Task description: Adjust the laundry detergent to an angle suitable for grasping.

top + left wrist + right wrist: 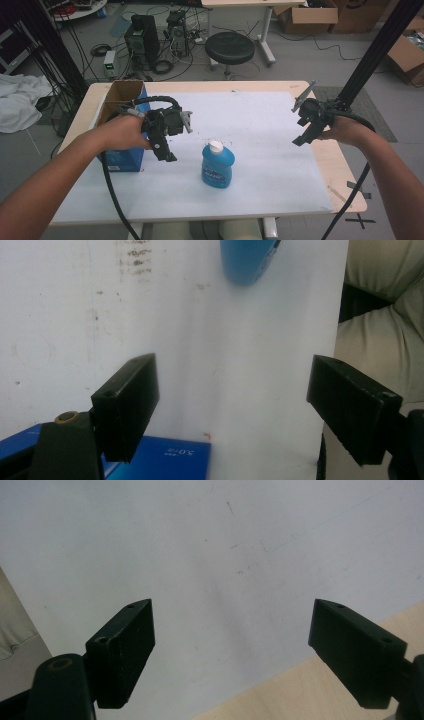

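We held 2 grippers above the white mat (pixel 280 165), 1 in each hand; the left gripper (pixel 167 152) hung with its jaws wide apart and nothing between them, and the right gripper (pixel 302 136) likewise stood with its jaws spread and only bare mat in the gap. The blue bottle (pixel 218 165) lay flat on the mat with its white cap (pixel 216 146) turned away from us; it sat just beside the left jaws, off toward the right gripper's side, and touched neither of them; from the right jaws it was well apart. In the left gripper view the rounded end of the bottle (pixel 247 262) showed beyond the jaw tips, closer to the line of the jaw at that view's right, with clear mat separating it from both. An open blue carton (pixel 125 125) stood behind the left gripper, on the side away from the bottle; its blue face (pixel 165 457) appeared low between the left jaws. In the right gripper view the mat's edge and a strip of the wooden table (pixel 310 690) ran under the jaw at that view's right.
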Action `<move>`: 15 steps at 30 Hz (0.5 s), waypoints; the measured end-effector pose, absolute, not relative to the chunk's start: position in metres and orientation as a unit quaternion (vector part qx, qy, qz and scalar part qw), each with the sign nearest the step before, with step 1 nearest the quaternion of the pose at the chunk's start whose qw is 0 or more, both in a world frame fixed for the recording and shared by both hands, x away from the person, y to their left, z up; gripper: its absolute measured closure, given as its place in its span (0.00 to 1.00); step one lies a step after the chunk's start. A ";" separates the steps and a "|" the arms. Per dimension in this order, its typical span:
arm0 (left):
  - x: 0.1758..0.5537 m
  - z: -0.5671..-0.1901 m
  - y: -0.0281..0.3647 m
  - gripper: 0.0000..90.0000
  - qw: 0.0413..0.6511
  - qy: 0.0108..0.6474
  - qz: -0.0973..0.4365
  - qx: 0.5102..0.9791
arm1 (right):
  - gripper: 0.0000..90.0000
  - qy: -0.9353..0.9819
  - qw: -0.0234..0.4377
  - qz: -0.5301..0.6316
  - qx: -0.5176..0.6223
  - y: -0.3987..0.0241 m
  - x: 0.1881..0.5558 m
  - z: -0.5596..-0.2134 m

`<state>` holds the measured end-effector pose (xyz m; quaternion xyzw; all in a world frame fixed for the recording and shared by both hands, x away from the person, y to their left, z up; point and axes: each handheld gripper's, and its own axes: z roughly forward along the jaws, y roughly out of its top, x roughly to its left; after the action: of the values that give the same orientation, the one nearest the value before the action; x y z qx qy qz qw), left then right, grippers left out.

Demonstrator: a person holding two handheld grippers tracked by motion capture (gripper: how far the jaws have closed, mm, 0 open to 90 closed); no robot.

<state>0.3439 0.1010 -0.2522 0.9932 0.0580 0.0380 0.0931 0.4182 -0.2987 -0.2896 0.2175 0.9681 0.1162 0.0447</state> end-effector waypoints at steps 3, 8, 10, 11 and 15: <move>0.344 -0.252 0.101 0.24 0.093 0.059 0.039 0.993 | 0.20 0.968 0.046 0.117 0.217 -0.298 0.418 -0.289; 0.343 -0.251 0.101 0.24 0.091 0.055 0.039 0.994 | 0.20 0.969 0.047 0.120 0.213 -0.297 0.415 -0.289; 0.342 -0.251 0.101 0.24 0.091 0.056 0.038 0.994 | 0.20 0.968 0.047 0.121 0.214 -0.297 0.415 -0.288; 0.342 -0.252 0.101 0.24 0.091 0.056 0.038 0.994 | 0.19 0.967 0.047 0.126 0.217 -0.297 0.414 -0.288; 0.344 -0.252 0.101 0.24 0.093 0.055 0.038 0.993 | 0.19 0.965 0.046 0.133 0.222 -0.298 0.413 -0.288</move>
<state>0.3439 0.1010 -0.2515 0.9935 0.0546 0.0381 0.0928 0.4130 -0.2979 -0.2882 0.2216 0.9649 0.1333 0.0460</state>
